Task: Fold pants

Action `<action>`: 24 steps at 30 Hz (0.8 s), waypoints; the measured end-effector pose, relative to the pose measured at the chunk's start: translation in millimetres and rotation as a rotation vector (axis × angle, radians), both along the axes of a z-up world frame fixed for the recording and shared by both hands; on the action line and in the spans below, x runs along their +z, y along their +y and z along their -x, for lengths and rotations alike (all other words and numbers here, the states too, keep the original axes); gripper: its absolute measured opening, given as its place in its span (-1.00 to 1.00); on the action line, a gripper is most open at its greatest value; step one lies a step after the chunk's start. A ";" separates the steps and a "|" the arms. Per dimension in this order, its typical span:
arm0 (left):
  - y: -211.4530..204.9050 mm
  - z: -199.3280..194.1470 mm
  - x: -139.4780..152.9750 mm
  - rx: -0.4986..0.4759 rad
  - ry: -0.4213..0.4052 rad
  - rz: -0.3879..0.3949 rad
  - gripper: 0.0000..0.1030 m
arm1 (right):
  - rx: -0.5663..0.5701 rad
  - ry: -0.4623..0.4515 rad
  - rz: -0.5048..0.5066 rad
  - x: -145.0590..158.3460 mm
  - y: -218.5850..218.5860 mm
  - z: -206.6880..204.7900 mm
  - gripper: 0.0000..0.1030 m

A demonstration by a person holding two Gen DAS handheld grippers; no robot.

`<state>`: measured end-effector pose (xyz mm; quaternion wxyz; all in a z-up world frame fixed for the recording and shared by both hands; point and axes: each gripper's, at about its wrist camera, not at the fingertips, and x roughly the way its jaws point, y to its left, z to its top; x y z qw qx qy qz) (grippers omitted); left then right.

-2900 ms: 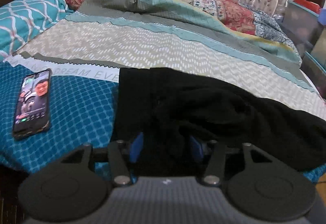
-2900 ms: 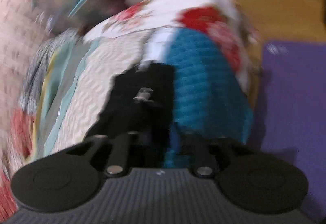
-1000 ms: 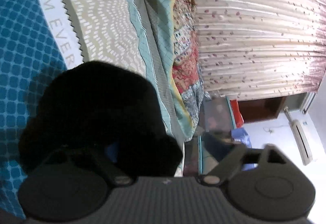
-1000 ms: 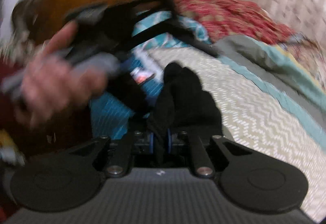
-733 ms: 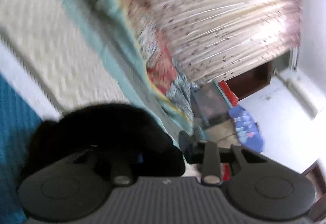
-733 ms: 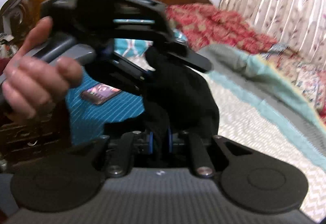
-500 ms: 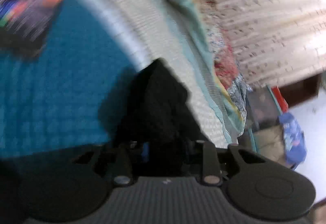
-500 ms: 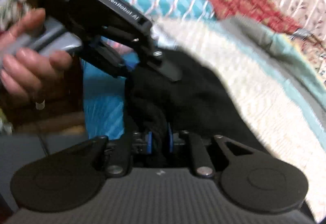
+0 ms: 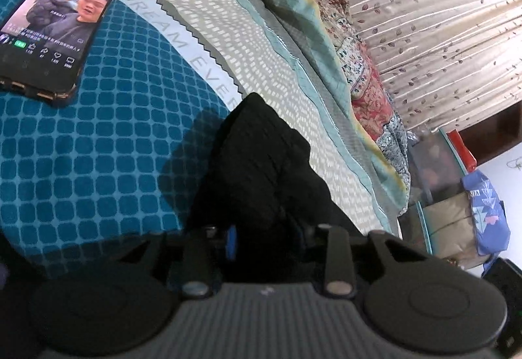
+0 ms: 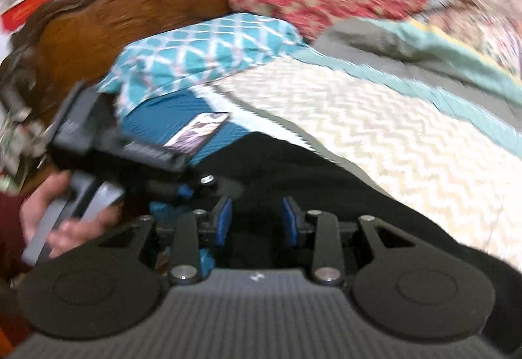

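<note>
Nearest in the left wrist view, the left claw (image 9: pixel 266 236) pinches a bunched fold of the black pants (image 9: pixel 261 163); the cloth fills the gap between its blue pads and rises toward 12 o'clock in a dark ridge. Its jaws have just eased a little wider, yet the fabric is still caught between them.

In the right wrist view, the right claw (image 10: pixel 257 222) stands spread, both blue pads bare, with the pants (image 10: pixel 326 192) lying flat under and between the fingers without being pressed. Its jaws have just been opening. The cloth runs from the claw out toward 3 o'clock across the bed.

Only the right view shows the person's hand (image 10: pixel 65 215), at 9 o'clock, wrapped round the grey handle of the left claw (image 10: pixel 192 187), whose tips meet the pants' edge. It is blurred there.

Farther out, a phone (image 9: pixel 55 29) with a lit screen lies on the blue checked bedspread (image 9: pixel 98 147) at 10 o'clock in the left view, well apart from the pants; the right view catches it (image 10: pixel 195 133) just beyond the cloth. Past it come the cream zigzag blanket (image 10: pixel 391 130), then a teal pillow (image 10: pixel 202 49), seen only from the right, against the carved wooden headboard (image 10: pixel 130 0). The left view alone takes in the leaf-print curtain (image 9: pixel 440 16) at 1 o'clock.
</note>
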<state>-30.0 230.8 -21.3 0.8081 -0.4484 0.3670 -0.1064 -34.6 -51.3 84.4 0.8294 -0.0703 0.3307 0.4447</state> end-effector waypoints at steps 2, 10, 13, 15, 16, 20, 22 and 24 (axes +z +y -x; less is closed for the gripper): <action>2.4 2.1 -1.1 0.001 0.004 0.000 -0.41 | -0.064 0.072 0.021 -19.7 14.1 -15.2 -0.29; 8.5 26.6 21.3 0.045 -0.018 -0.037 0.00 | -0.135 0.189 0.033 -43.7 22.3 -19.5 -0.23; 15.4 39.9 35.9 0.073 -0.033 -0.051 0.10 | -0.166 0.165 -0.045 -26.9 -1.0 -16.3 -0.23; 19.8 49.9 47.5 0.101 -0.061 -0.034 0.10 | -0.205 0.161 -0.077 -22.2 -20.3 -13.1 -0.23; 21.0 54.2 54.0 0.121 -0.080 -0.030 0.10 | -0.226 0.149 -0.084 -20.3 -28.3 -8.9 -0.23; 10.3 47.0 72.0 0.087 -0.125 -0.015 0.11 | -0.314 0.124 -0.091 -23.5 -50.0 -13.4 -0.20; -4.3 34.6 79.2 0.024 -0.157 -0.026 0.11 | -0.351 0.133 -0.097 -26.0 -57.7 -14.7 -0.21; -22.8 19.6 81.0 -0.034 -0.165 -0.034 0.11 | -0.377 0.147 -0.098 -29.2 -59.0 -18.6 -0.21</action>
